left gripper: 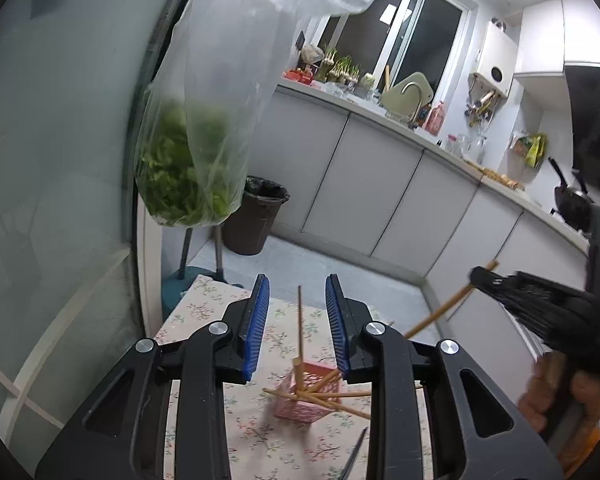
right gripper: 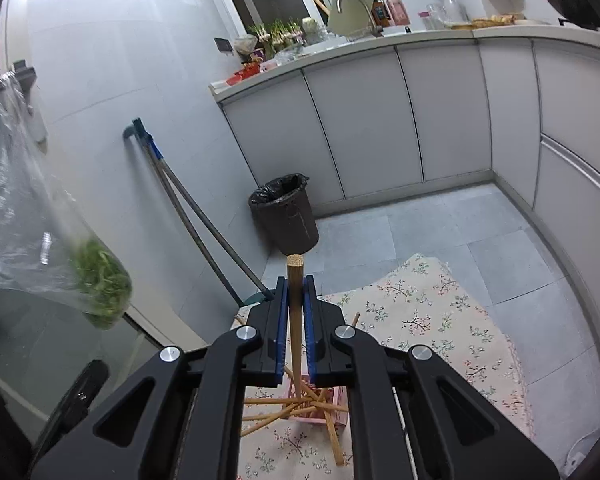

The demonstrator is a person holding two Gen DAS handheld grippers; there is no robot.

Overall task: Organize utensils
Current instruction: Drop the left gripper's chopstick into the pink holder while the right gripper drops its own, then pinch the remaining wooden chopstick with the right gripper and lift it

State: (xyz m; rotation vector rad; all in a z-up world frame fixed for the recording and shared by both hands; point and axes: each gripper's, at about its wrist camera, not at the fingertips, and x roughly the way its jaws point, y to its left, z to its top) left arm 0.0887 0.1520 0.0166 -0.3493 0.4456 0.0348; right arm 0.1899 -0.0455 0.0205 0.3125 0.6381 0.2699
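Observation:
A pink slotted basket (left gripper: 310, 398) stands on a floral tablecloth (left gripper: 204, 308), with several wooden chopsticks (left gripper: 300, 332) sticking out of it at angles. My left gripper (left gripper: 298, 300) is open and empty, high above the basket. My right gripper (right gripper: 296, 292) is shut on one wooden chopstick (right gripper: 295, 312), held upright with its lower end down in the basket (right gripper: 340, 394) among the other chopsticks (right gripper: 268, 402). The right gripper (left gripper: 478, 276) with its chopstick (left gripper: 440, 314) also shows at the right of the left wrist view.
A dark thin utensil (left gripper: 356, 456) lies on the cloth near the basket. A plastic bag of greens (left gripper: 188, 168) hangs at the left by a glass door. A lined bin (right gripper: 286, 212) and a mop (right gripper: 188, 208) stand on the tiled floor. Cabinets (right gripper: 420, 112) run behind.

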